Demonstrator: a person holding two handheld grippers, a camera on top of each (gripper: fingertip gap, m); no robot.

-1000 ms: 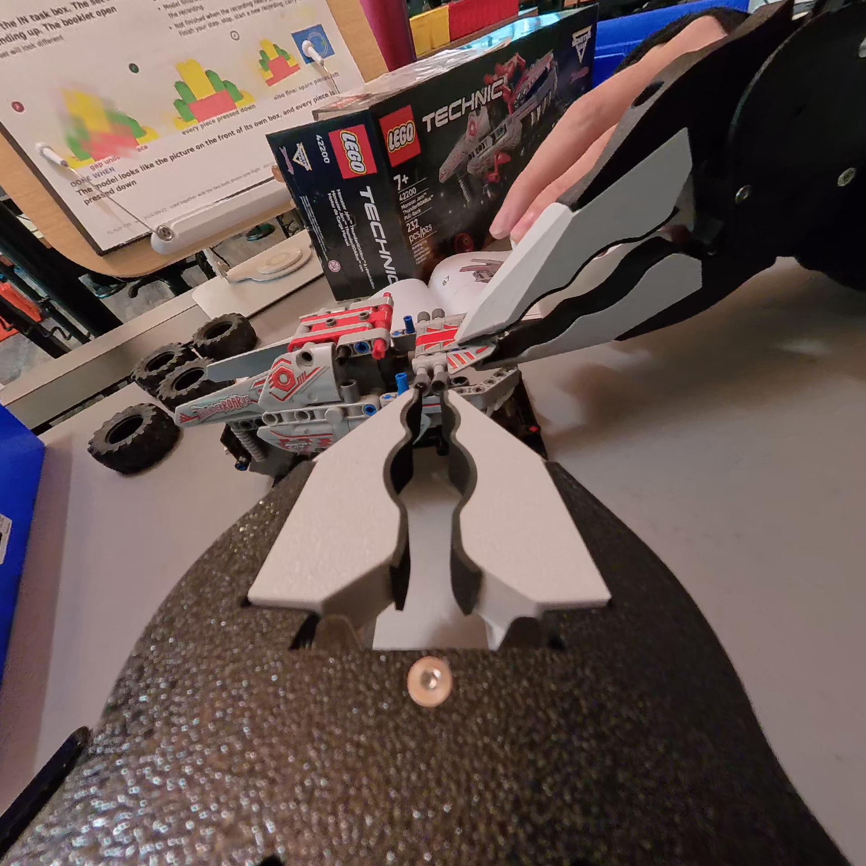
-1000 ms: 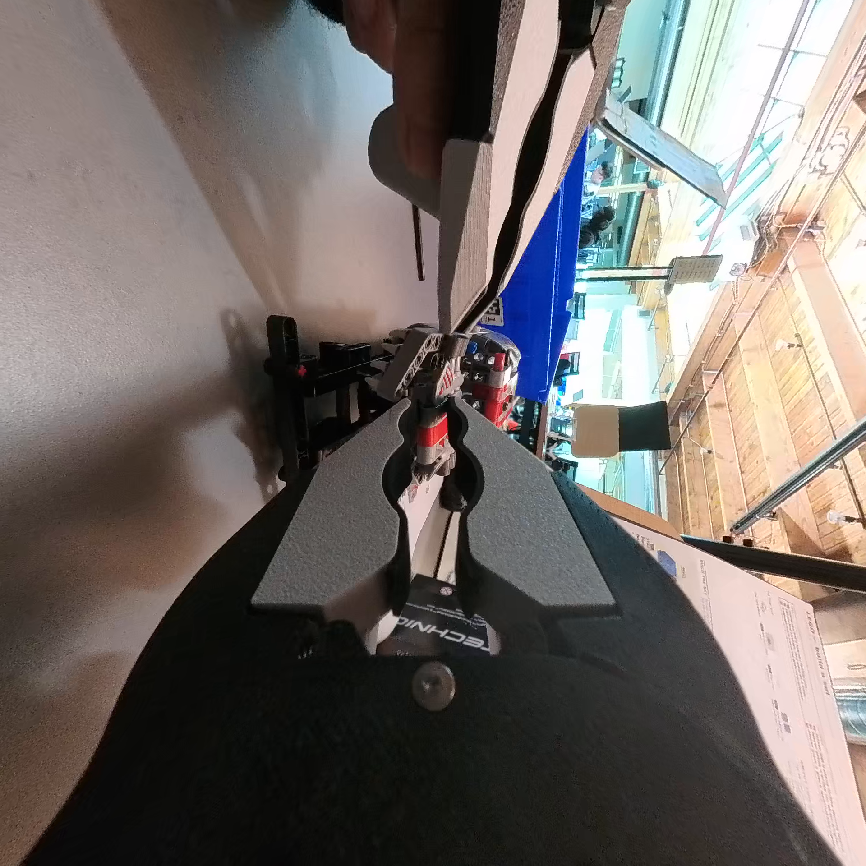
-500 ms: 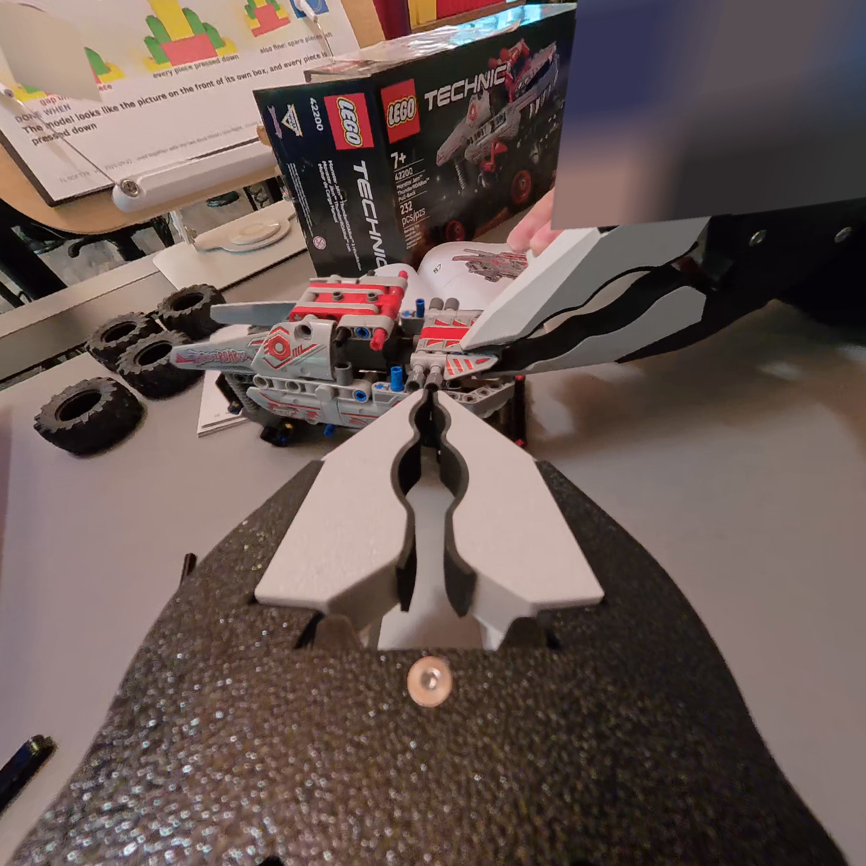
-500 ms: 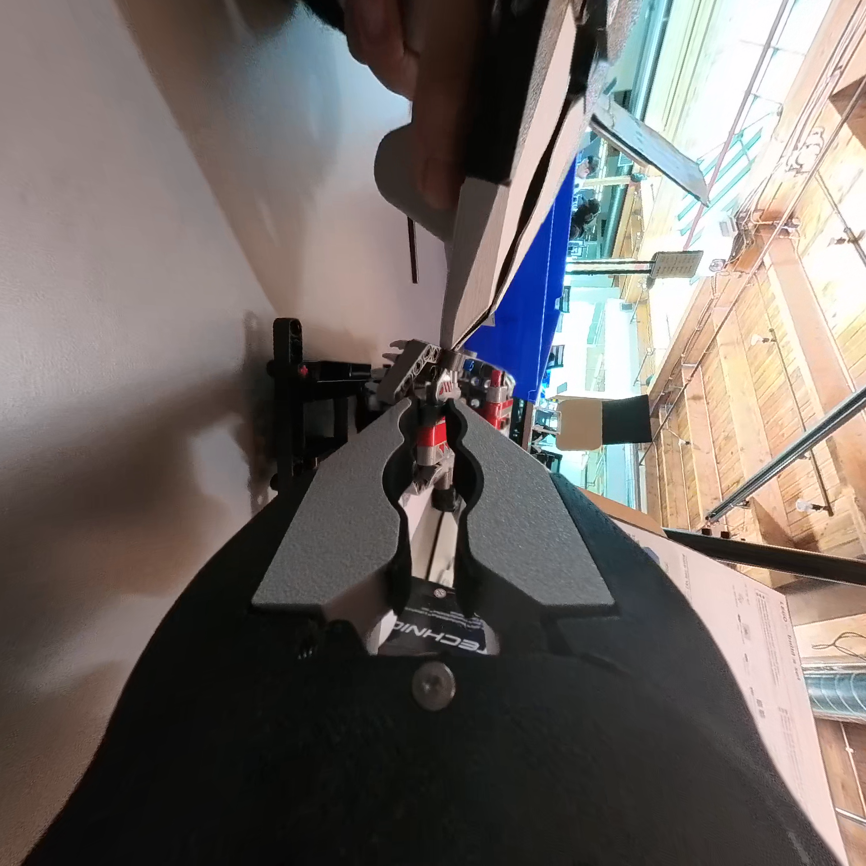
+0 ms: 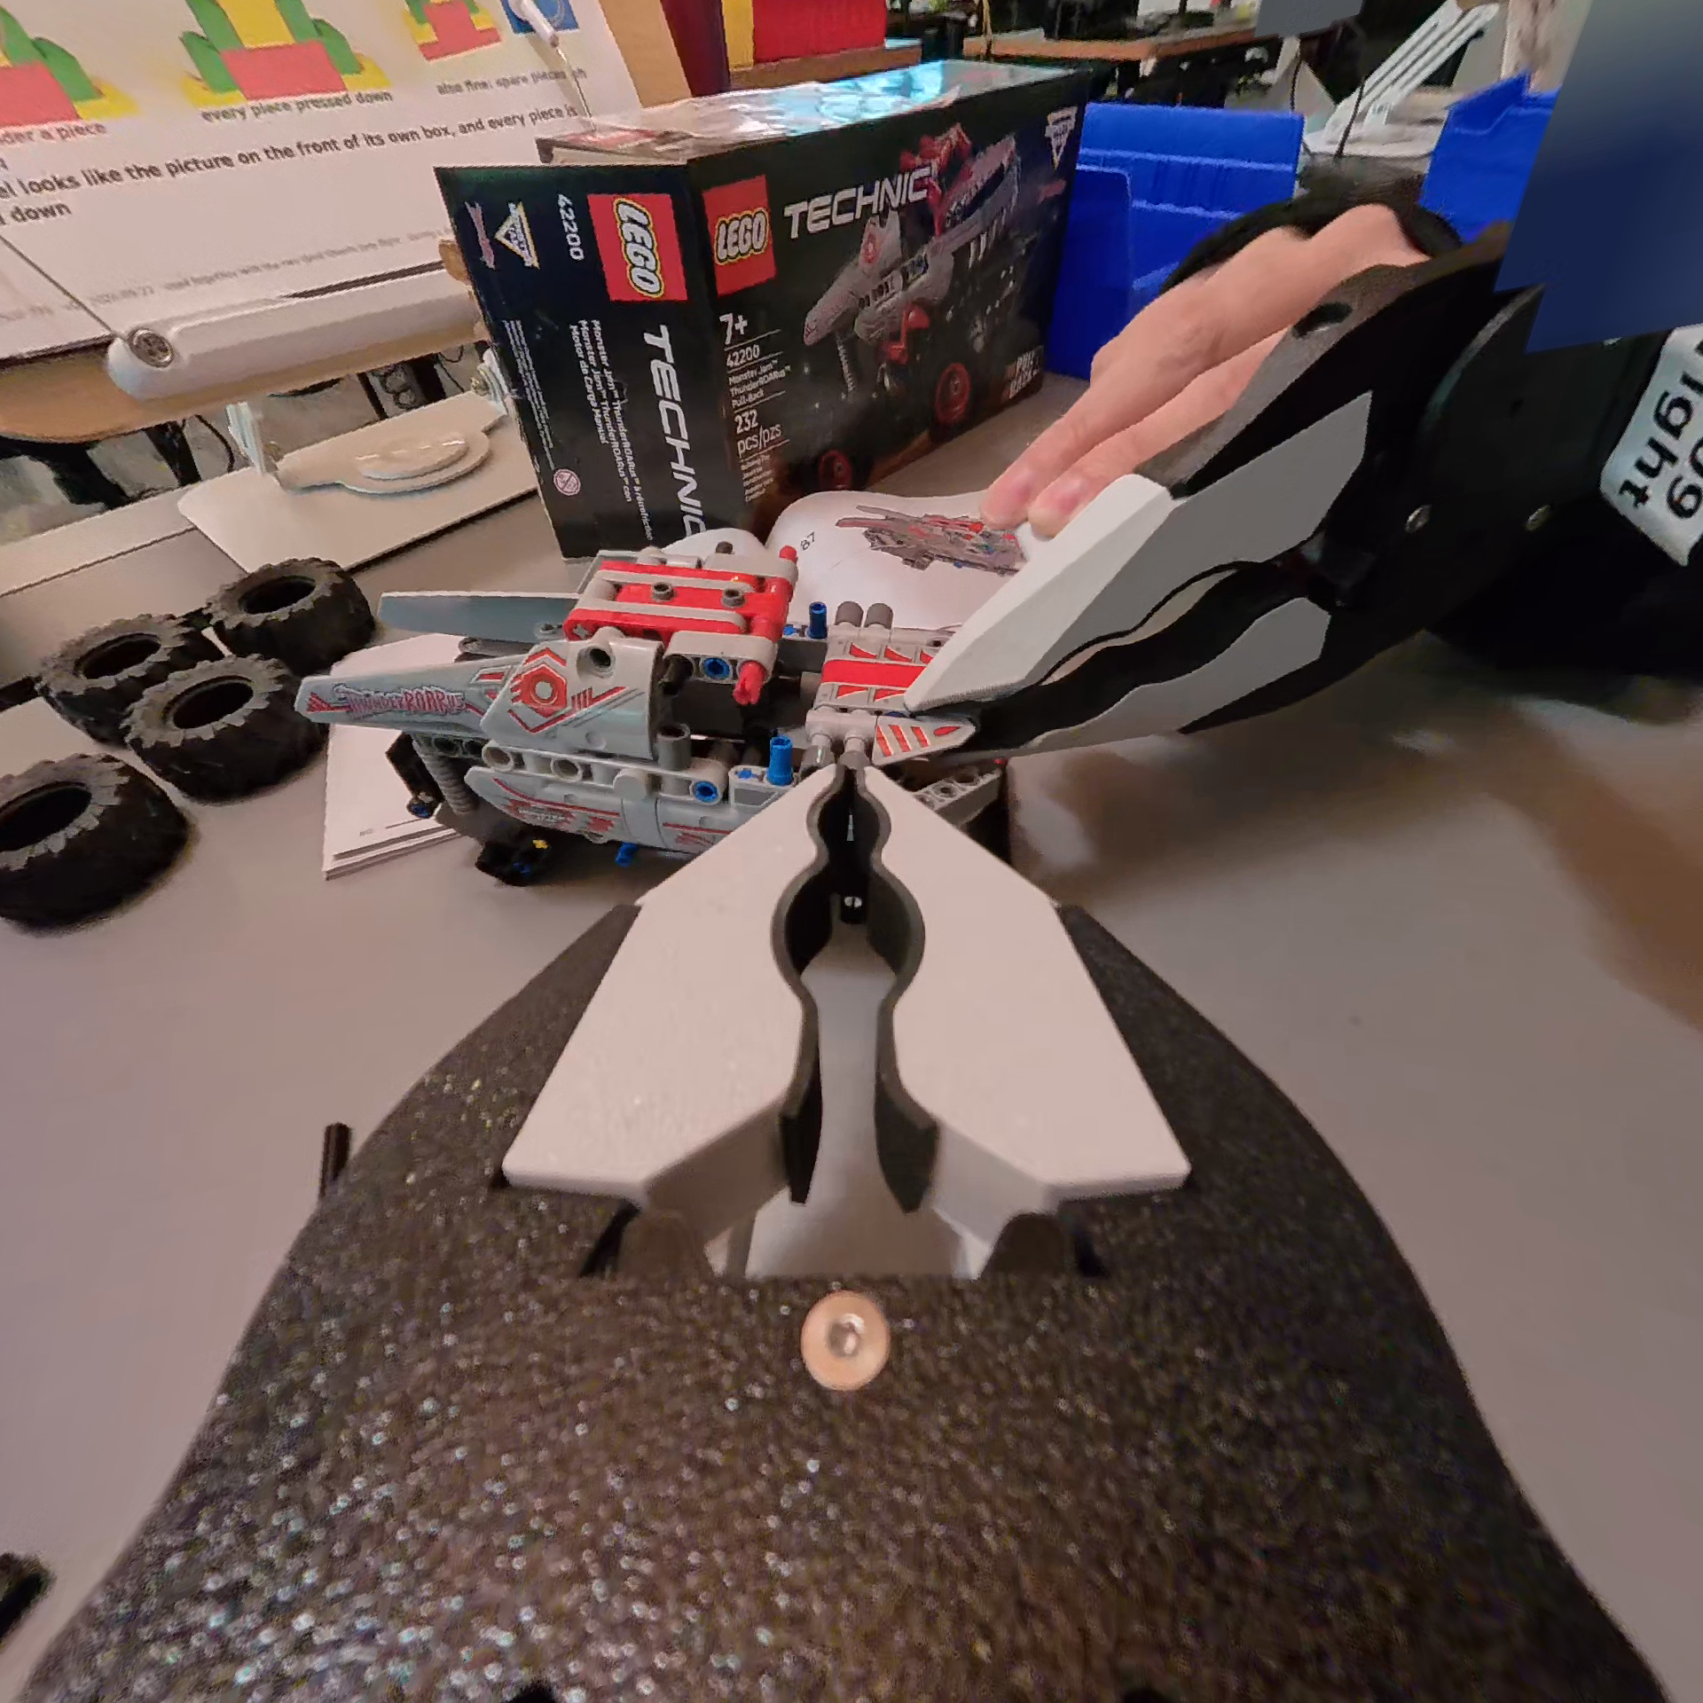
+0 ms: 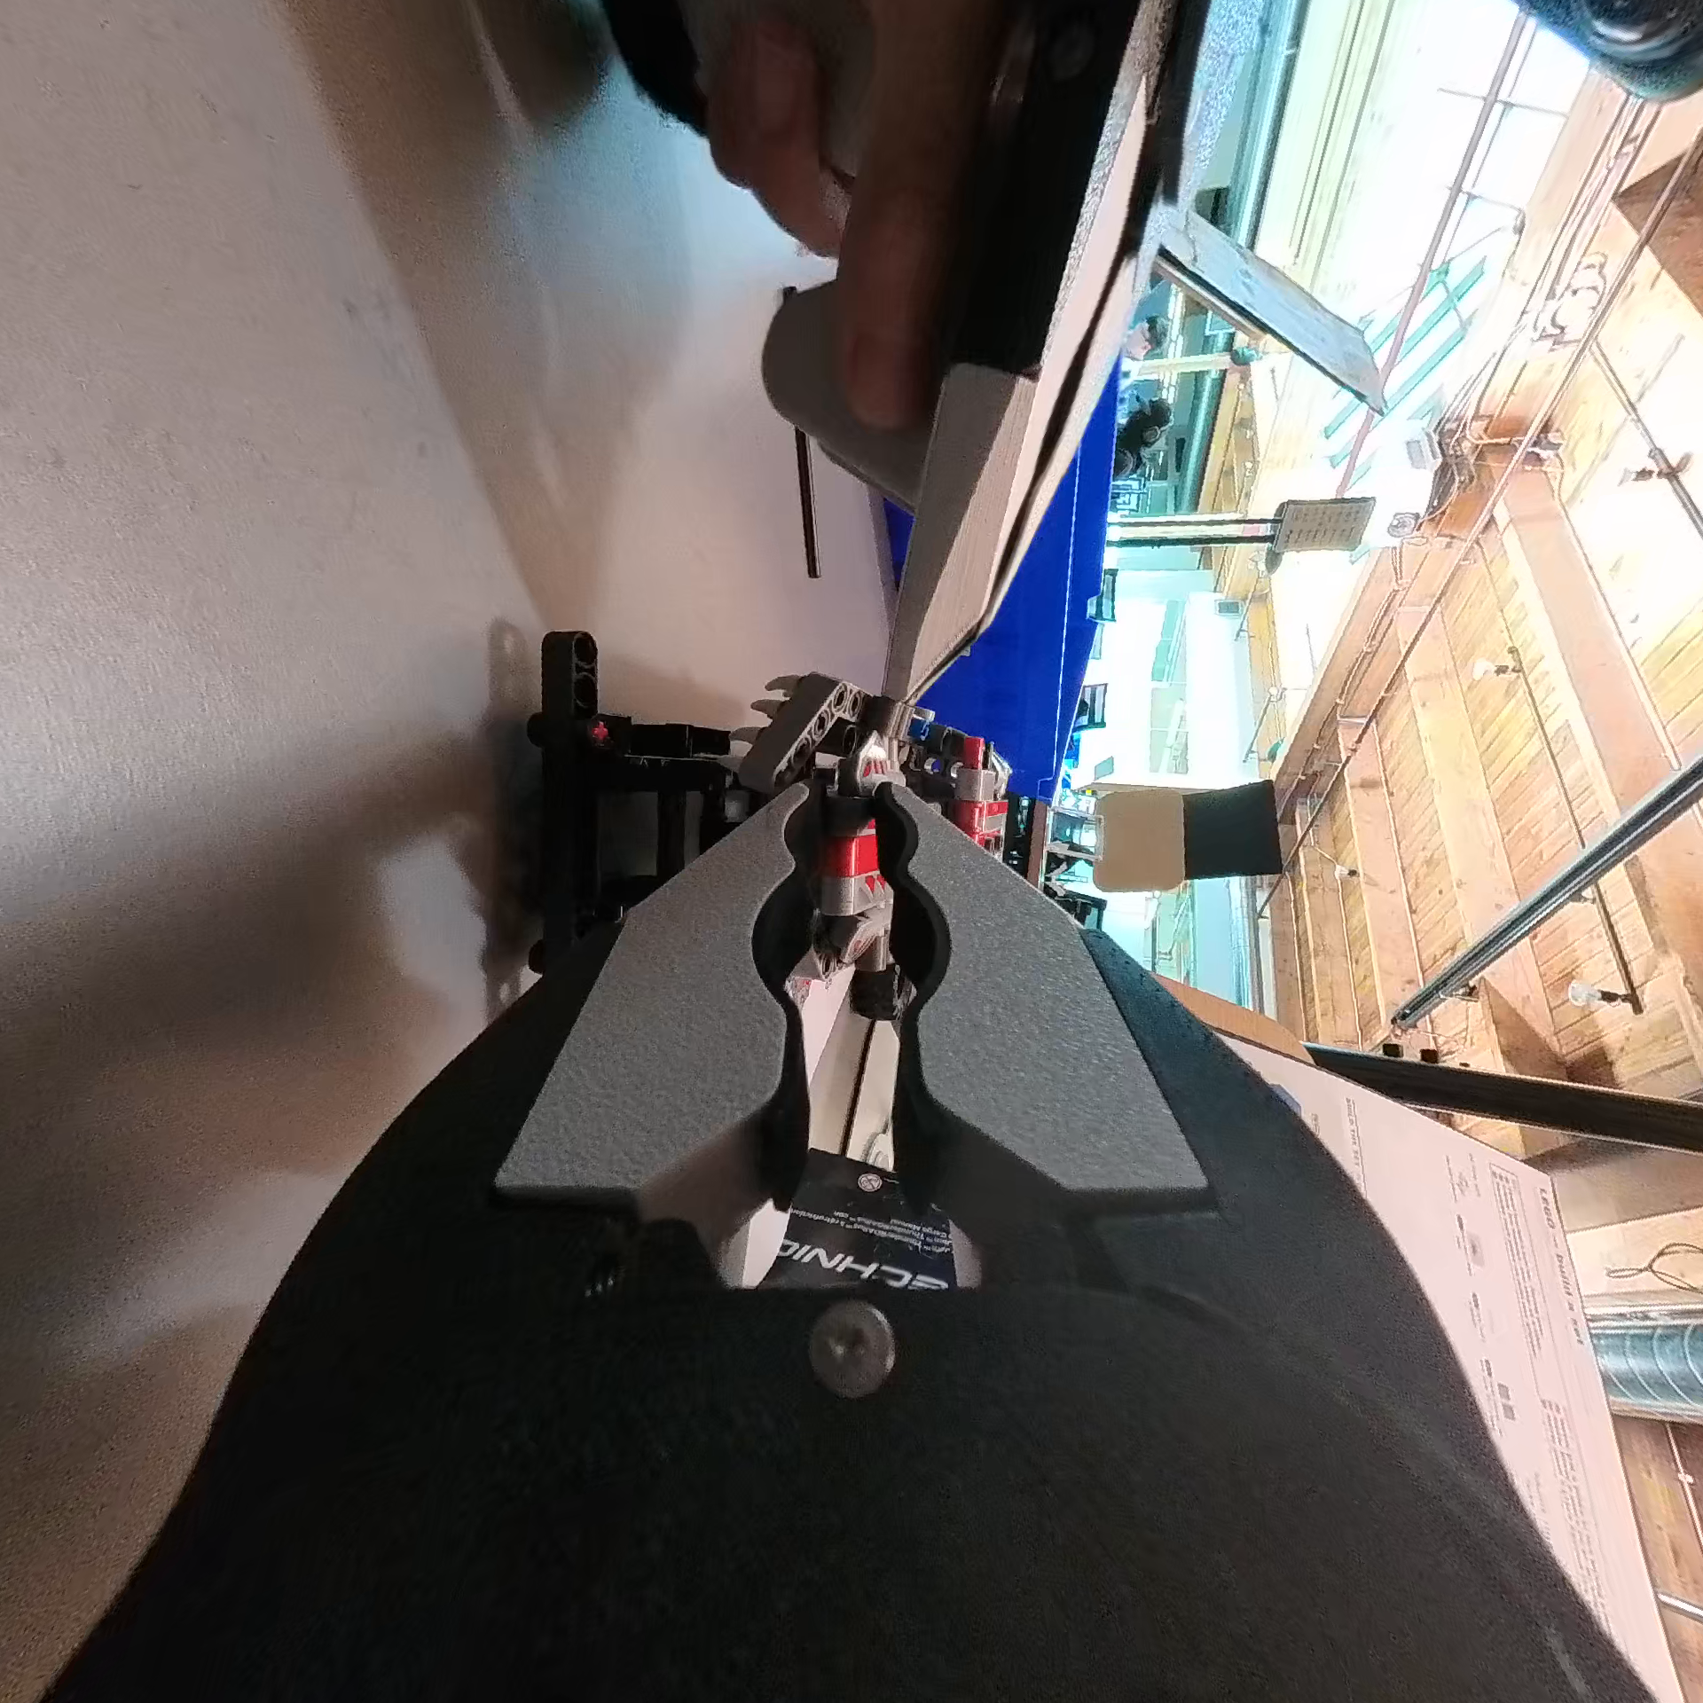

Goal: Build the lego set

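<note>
Both wavy grey jaws pinch the model (image 5: 645, 719) (ridged red-and-grey plastic panels).

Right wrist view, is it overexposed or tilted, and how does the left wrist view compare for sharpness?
Right wrist view: rolled sideways, with the grey tabletop on the left, blown-out bright windows beyond, and the right gripper dark against them. Left wrist view: evenly lit, with the grey-and-red brick truck model sharp and wide-angle bending at the edges.
</note>
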